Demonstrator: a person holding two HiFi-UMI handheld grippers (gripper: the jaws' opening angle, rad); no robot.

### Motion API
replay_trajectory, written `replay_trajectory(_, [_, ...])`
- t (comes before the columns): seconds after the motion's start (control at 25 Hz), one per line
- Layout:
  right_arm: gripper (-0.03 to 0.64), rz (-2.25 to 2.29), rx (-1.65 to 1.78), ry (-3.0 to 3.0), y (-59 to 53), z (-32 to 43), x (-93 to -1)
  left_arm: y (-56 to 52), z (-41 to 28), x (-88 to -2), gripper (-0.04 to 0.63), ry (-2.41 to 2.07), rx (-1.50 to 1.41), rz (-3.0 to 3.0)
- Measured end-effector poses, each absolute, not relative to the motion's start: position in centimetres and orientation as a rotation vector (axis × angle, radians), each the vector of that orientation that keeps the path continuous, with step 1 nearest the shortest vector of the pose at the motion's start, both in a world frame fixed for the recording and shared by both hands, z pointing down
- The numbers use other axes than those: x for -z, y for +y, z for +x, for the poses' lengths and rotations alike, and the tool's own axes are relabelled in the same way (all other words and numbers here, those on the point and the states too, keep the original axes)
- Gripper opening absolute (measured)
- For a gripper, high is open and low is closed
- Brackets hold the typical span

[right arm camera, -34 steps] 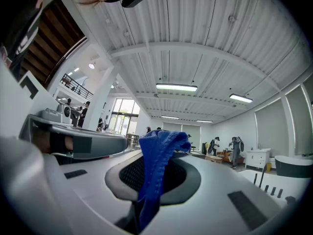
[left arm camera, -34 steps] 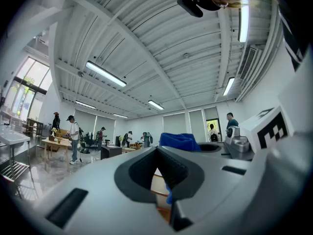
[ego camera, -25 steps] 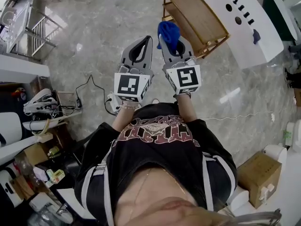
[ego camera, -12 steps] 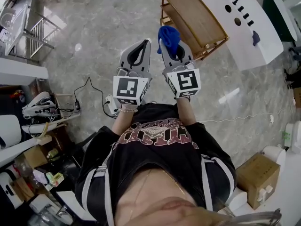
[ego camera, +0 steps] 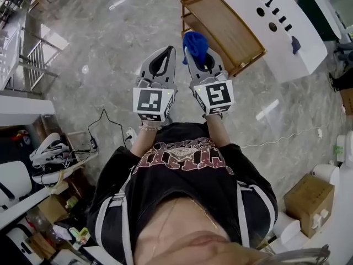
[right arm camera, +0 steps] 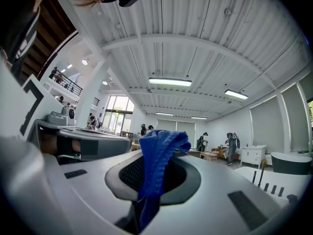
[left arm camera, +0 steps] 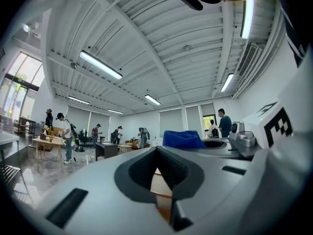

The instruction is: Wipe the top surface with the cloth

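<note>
marble floor (ego camera: pixel 110 43); wooden rack (ego camera: pixel 223 24) beyond cloth (ego camera: pixel 196 41)

No legible word, number or brand is shown in any view. Large ornate lettering is printed across the chest of the person's black T-shirt (ego camera: pixel 185 156), but its letters cannot be made out. Black-and-white square markers, patterns rather than letters, are borne by the cube (ego camera: pixel 150 102) of the left gripper (ego camera: pixel 168 51) and by the cube (ego camera: pixel 215 94) of the right gripper (ego camera: pixel 190 49). A small white label on the cardboard box (ego camera: pixel 310 199) is too small to be read.
</note>
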State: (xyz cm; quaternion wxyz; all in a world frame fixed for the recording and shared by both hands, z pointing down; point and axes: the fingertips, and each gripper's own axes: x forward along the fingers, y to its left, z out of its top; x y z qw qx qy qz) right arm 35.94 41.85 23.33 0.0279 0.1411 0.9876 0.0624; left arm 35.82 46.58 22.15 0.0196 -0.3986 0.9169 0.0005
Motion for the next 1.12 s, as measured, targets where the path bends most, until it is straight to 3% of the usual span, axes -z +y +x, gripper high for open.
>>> replay_trajectory(0.48, [0.055, 0.299, -0.170, 3.084, 43.8, 25.7, -23.2, 47.4, 25.6, -22.2, 0.049, 2.788, -0.040, -1.444])
replay_trajectory(1.12, [0.055, 0.202, -0.189, 3.123, 44.5, 18.7, -23.5, 48.1, 18.3, -22.6, 0.049, 2.770, -0.062, -1.511])
